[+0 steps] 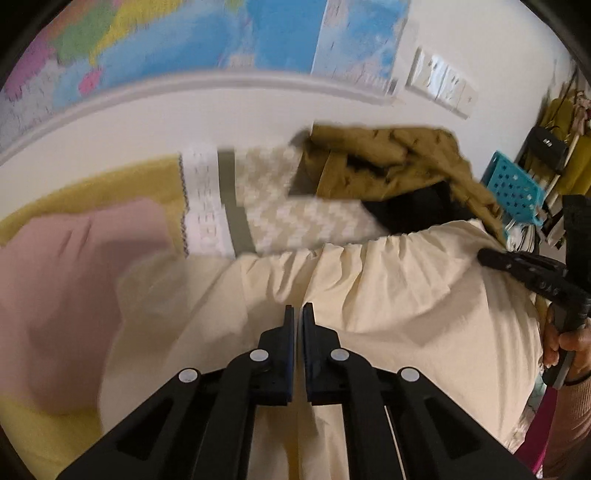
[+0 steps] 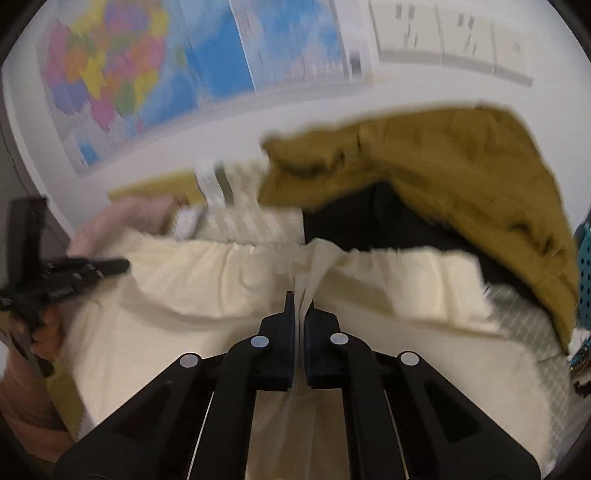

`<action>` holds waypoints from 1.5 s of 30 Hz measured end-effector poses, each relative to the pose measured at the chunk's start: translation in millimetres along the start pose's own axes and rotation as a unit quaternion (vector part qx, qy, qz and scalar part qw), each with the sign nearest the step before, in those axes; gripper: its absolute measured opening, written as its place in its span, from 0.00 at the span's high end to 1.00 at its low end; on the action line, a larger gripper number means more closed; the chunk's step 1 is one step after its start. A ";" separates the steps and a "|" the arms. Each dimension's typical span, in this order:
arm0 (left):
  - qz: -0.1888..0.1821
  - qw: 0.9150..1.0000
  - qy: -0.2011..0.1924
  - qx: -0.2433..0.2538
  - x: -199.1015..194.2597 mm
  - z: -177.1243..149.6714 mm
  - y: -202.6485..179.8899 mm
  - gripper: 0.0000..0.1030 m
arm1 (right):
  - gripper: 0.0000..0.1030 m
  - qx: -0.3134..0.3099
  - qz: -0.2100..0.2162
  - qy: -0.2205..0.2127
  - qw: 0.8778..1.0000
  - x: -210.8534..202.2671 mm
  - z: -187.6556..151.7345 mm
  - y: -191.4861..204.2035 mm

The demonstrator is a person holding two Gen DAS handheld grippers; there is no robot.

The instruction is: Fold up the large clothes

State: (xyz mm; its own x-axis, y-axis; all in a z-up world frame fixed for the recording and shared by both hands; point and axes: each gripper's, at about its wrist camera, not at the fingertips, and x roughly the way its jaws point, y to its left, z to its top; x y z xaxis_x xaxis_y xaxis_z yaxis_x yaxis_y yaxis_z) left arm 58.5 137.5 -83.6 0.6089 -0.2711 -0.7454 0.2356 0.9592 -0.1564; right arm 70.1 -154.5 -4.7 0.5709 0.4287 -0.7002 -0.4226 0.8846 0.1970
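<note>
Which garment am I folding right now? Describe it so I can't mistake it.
Below the wall map, on the yellow bedspread, it is the cream garment nearest you. Unlike the mustard coat behind and pink cloth beside it, its gathered edge is pinched in the right gripper.

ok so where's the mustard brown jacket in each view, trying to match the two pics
Left wrist view: the mustard brown jacket lies upper right of centre, beyond the cream garment.
Right wrist view: the jacket fills the upper right, draped down toward the right edge.
Shared landmark: the coloured wall map hangs above the bed in both.
</note>
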 end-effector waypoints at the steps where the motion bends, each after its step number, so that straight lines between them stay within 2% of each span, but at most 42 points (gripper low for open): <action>1: -0.001 1.000 0.011 0.000 8.7 -3.8 1.9 0.94 | 0.95 -0.001 -0.006 0.017 1.000 12.0 -4.3 -2.3; 5: -0.005 1.000 0.009 0.001 17.3 -14.7 4.9 0.93 | 0.95 0.015 0.000 0.025 1.000 22.4 -13.9 -11.2; 7: -0.012 1.000 0.003 0.000 16.0 -16.8 7.3 0.93 | 0.88 0.023 0.009 0.027 0.999 18.3 -14.2 -13.0; 9: -0.016 1.000 -0.002 -0.006 12.3 -18.7 9.8 0.92 | 0.70 0.026 0.019 0.023 0.999 11.0 -14.2 -13.8; 12: -0.011 1.000 -0.024 -0.003 -6.9 -23.4 8.2 0.87 | 0.54 0.019 0.022 -0.015 0.999 -17.4 -15.2 -10.2; 14: -0.008 0.999 -0.051 0.008 -29.1 -28.7 6.4 0.73 | 0.49 0.016 0.031 -0.040 0.999 -36.9 -17.8 -9.5; 15: -0.007 0.998 -0.061 0.013 -37.0 -31.2 5.5 0.67 | 0.48 0.016 0.035 -0.047 0.998 -42.7 -18.9 -9.7; 17: -0.016 0.997 -0.071 0.026 -49.7 -38.1 4.8 0.65 | 0.46 0.015 0.036 -0.049 0.998 -45.3 -20.9 -11.4; 20: -0.007 0.998 -0.054 0.027 -42.8 -44.6 9.2 0.65 | 0.45 0.021 0.018 -0.034 0.999 -28.2 -23.0 -20.9; 21: 0.003 0.999 -0.039 0.016 -32.6 -46.5 16.0 0.66 | 0.46 0.029 0.013 -0.023 0.999 -17.4 -24.3 -27.2; 25: -0.040 0.998 -0.024 -0.038 -17.4 -46.7 41.7 0.67 | 0.43 0.027 0.008 -0.008 1.000 10.0 -32.7 -42.4; 26: -0.051 0.997 -0.024 -0.049 -16.3 -45.7 46.1 0.67 | 0.43 0.030 0.011 -0.010 0.999 10.9 -33.4 -44.6; 27: -0.053 0.997 -0.025 -0.057 -14.4 -44.6 49.7 0.73 | 0.43 0.037 0.016 -0.010 0.999 10.5 -33.2 -46.8; 28: -0.043 0.997 -0.023 -0.059 -12.1 -44.4 50.7 0.77 | 0.43 0.041 0.019 -0.008 0.999 8.9 -32.6 -47.6; 29: -0.035 0.998 -0.016 -0.058 -8.1 -44.4 51.4 0.80 | 0.41 0.044 0.017 -0.007 0.999 4.9 -32.1 -47.5; 31: -0.033 0.998 -0.018 -0.056 -10.5 -45.5 49.8 0.80 | 0.34 0.044 0.010 -0.021 0.999 -11.7 -33.4 -44.0; 32: -0.026 0.998 -0.022 -0.049 -15.1 -46.4 47.0 0.79 | 0.32 0.044 0.012 -0.031 0.998 -20.7 -35.2 -43.1; 34: -0.010 0.999 -0.034 -0.038 -27.0 -49.2 40.5 0.71 | 0.30 0.045 0.029 -0.052 0.997 -43.2 -40.4 -41.7; 35: -0.005 0.999 -0.044 -0.032 -32.4 -49.9 37.1 0.62 | 0.25 0.045 0.033 -0.058 0.997 -50.3 -42.4 -41.8; 36: 0.008 0.998 -0.059 -0.019 -41.8 -53.4 30.4 0.59 | 0.20 0.045 0.030 -0.065 0.996 -59.3 -45.9 -42.2; 38: 0.021 0.997 -0.070 0.002 -54.1 -61.4 21.0 0.57 | 0.20 0.045 0.018 -0.069 0.996 -70.1 -52.5 -43.6; 40: 0.017 0.997 -0.073 0.004 -60.6 -70.3 18.7 0.53 | 0.20 0.052 0.014 -0.062 0.997 -71.2 -58.4 -47.9; 45: 0.016 0.998 -0.063 -0.008 -53.0 -86.1 27.1 0.52 | 0.27 0.119 0.011 -0.043 0.992 -51.7 -76.0 -89.2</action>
State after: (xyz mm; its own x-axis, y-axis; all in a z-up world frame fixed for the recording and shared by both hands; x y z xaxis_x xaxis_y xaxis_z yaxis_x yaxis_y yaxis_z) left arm -32.7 184.8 -104.1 0.7060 -0.2474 -0.6635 0.2037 0.9683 -0.1443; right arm 24.7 -269.5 -38.2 0.6255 0.4527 -0.6354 -0.2623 0.8891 0.3752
